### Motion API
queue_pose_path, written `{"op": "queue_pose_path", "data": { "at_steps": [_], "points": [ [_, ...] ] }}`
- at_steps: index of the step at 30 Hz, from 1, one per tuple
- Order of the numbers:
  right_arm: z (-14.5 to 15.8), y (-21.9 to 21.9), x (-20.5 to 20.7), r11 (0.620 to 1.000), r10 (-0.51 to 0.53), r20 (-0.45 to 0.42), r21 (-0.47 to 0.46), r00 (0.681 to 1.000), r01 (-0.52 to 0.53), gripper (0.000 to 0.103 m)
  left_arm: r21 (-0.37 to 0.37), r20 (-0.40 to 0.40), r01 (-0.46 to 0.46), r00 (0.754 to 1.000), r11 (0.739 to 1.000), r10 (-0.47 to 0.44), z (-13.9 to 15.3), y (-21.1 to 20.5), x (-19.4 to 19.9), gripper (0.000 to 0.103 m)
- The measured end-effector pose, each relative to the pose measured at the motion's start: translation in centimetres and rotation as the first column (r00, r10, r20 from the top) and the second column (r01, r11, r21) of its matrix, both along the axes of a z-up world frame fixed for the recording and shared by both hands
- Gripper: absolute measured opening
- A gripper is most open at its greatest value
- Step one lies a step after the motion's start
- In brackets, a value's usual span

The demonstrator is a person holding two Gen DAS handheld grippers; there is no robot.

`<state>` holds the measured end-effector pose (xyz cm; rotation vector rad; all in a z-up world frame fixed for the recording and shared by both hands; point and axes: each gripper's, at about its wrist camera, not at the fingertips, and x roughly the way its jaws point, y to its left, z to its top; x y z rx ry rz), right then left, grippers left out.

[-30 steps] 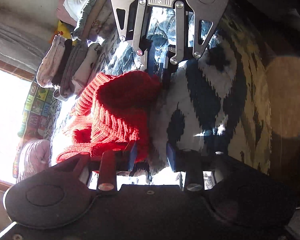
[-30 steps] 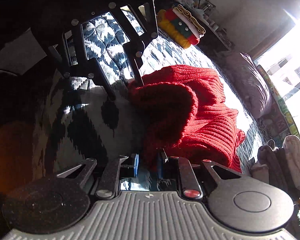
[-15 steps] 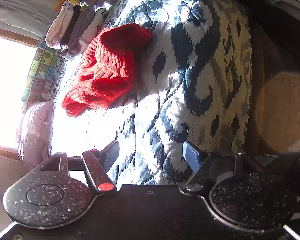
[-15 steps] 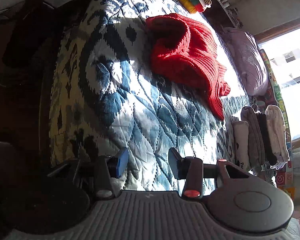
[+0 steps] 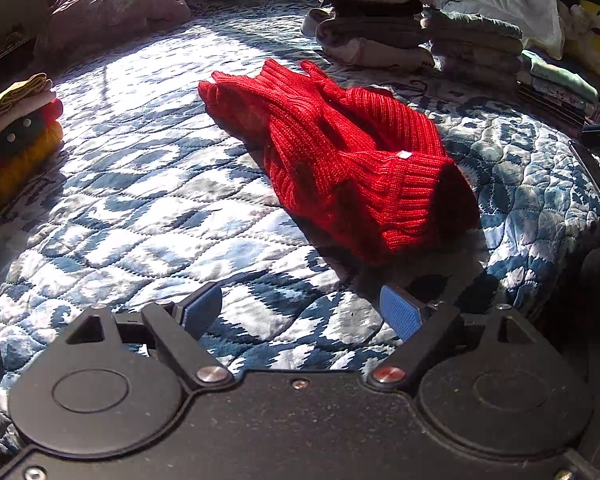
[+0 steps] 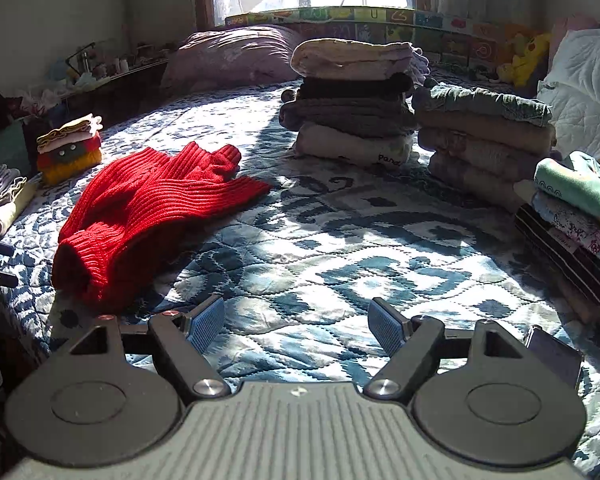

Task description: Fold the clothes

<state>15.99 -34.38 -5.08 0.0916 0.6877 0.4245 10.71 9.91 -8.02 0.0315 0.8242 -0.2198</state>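
Quilted bedspread (image 5: 148,216) now holds the red sweater (image 5: 340,152) loose and bunched; left gripper (image 5: 300,310) and right gripper (image 6: 296,326) have let go and backed off, jaws spread, empty; folding must restart with a fresh grasp.

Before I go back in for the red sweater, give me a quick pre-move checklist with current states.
1. Left gripper open, holding nothing: ok.
2. Right gripper open, holding nothing: ok.
3. Sweater lying free on the quilt, clear of both grippers: ok.
4. Sweater flat and neatly folded: not ok, bunched and rumpled.
5. Bare quilt beside the sweater for spreading it: ok.
6. Folded stacks apart from the sweater: ok.
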Motion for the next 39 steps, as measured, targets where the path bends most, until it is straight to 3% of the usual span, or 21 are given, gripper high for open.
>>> {"op": "queue_pose_path", "data": {
  "at_steps": [1,3,7,12,14,18,22,30,35,39],
  "points": [
    [-0.4,-0.2,0.9,0.995,-0.027,-0.042,0.099,0.999,0.031,0.079,-0.111,-0.013,-0.034,0.999,0.993,0.032,-0.4,0.3,1.1,0.088],
    [-2.1,0.4,2.7,0.96,-0.043,-0.125,0.269,0.991,0.076,0.079,-0.244,-0.032,-0.096,0.995,0.965,0.091,-1.1,0.7,2.4,0.088],
    [-6.1,3.7,5.8,0.862,-0.037,-0.223,0.487,0.974,0.144,0.079,-0.401,-0.03,-0.218,0.974,0.89,0.225,-2.2,2.3,3.8,0.088],
    [-10.7,6.8,10.2,0.742,-0.076,-0.31,0.617,0.948,0.261,0.079,-0.589,-0.061,-0.267,0.956,0.763,0.287,-2.2,6.0,7.3,0.088],
    [-11.5,7.4,11.4,0.697,-0.111,-0.299,0.656,0.948,0.289,0.079,-0.619,-0.072,-0.276,0.952,0.736,0.297,-2.1,6.8,9.0,0.088],
    [-11.2,7.9,13.6,0.7,-0.126,-0.25,0.663,0.96,0.265,0.081,-0.678,-0.09,-0.289,0.945,0.676,0.314,-2.1,8.4,13.8,0.088],
    [-11.8,8.4,15.7,0.684,-0.155,-0.23,0.676,0.961,0.273,0.081,-0.678,-0.084,-0.296,0.94,0.672,0.33,-1.9,9.4,17.3,0.087],
    [-11.7,10.7,18.3,0.744,-0.104,-0.186,0.638,0.977,0.201,0.082,-0.667,-0.094,-0.289,0.947,0.687,0.307,-2.8,9.5,21.2,0.086],
    [-11.3,11.9,18.9,0.771,-0.05,-0.18,0.618,0.982,0.152,0.08,-0.655,-0.081,-0.272,0.953,0.705,0.293,-2.8,9.1,22.4,0.076],
    [-11.3,12.0,18.8,0.773,-0.037,-0.18,0.618,0.983,0.142,0.073,-0.635,-0.075,-0.265,0.956,0.725,0.284,-3.1,8.6,22.9,0.046]
  ]
}}
